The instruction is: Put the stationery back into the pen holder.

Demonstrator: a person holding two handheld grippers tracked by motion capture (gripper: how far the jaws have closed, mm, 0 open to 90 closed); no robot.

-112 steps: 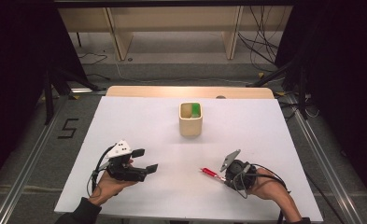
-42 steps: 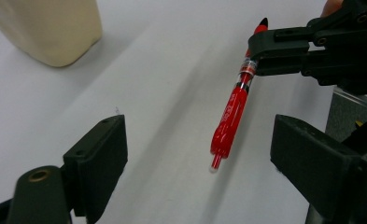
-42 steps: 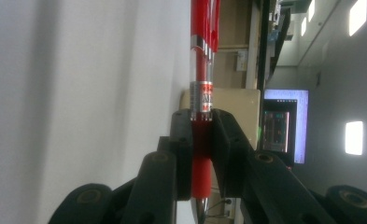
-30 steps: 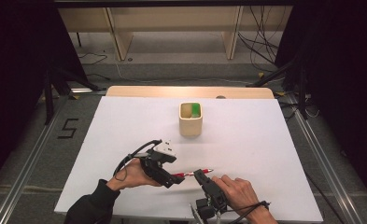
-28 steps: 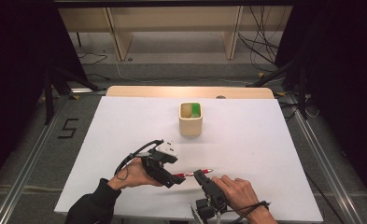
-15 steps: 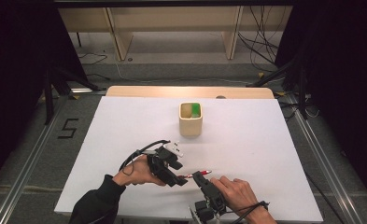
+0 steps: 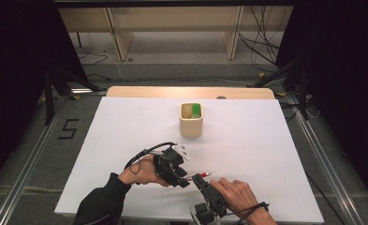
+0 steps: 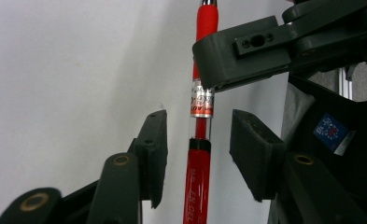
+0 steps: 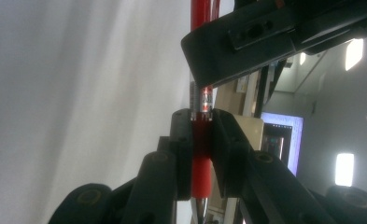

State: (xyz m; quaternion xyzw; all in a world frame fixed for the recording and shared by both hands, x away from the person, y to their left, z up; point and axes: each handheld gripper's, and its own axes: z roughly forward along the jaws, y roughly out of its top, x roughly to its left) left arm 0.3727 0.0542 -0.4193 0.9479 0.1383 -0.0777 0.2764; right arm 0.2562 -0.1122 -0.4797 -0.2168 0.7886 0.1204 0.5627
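A red pen (image 7: 201, 176) with a clear band hangs above the white table (image 7: 125, 131) near its front edge. My right gripper (image 7: 198, 180) is shut on the pen (image 9: 201, 172); in the right gripper view its pads (image 9: 183, 140) press the barrel from both sides. My left gripper (image 7: 183, 180) meets it from the left. In the left gripper view its jaws have just been closing around the pen (image 8: 198, 163), and a gap remains on each side of the barrel. The right gripper's jaw (image 8: 246, 46) crosses the pen farther up.
A tan wooden cup (image 7: 191, 123) stands upright at the table's middle, toward the back, with something green (image 7: 196, 110) inside. A wooden shelf edge (image 7: 191, 92) runs behind the table. Cables trail from both grippers.
Both hands came together from the table's sides. Over the last second the left gripper shifted slightly toward the pen and its jaws narrowed around it. The right hand kept still.
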